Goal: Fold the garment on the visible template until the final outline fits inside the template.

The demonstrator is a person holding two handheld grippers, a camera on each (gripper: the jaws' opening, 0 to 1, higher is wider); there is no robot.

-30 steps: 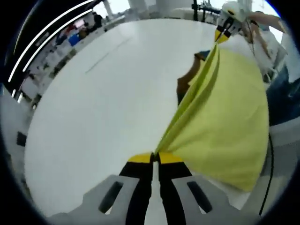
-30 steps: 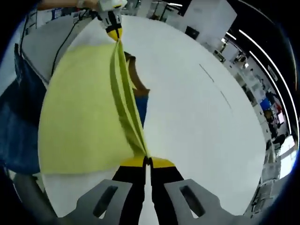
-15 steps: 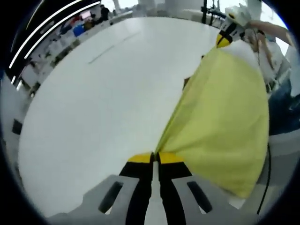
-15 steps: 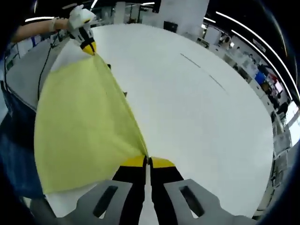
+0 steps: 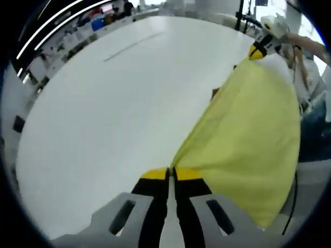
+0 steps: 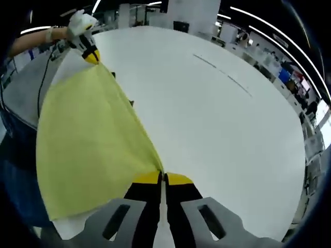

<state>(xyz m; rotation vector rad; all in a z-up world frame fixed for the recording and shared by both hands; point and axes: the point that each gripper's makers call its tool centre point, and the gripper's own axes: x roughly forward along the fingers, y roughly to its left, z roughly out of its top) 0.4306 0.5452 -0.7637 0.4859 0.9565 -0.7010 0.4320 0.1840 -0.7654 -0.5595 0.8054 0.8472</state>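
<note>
In the left gripper view, the left gripper (image 5: 171, 174) sits at the bottom with its jaws pressed together on one corner of the garment (image 5: 253, 139). The cloth spreads ahead and to the right of those jaws, off the table (image 5: 114, 119), up to the right gripper (image 5: 257, 50) at the far upper right, which pinches the opposite corner. The table lies ahead and to the left.

In the right gripper view, the right gripper (image 6: 162, 179) grips the garment (image 6: 85, 139) at the bottom. The cloth extends ahead and left to the left gripper (image 6: 92, 56). The table (image 6: 217, 124) lies ahead and right.
</note>
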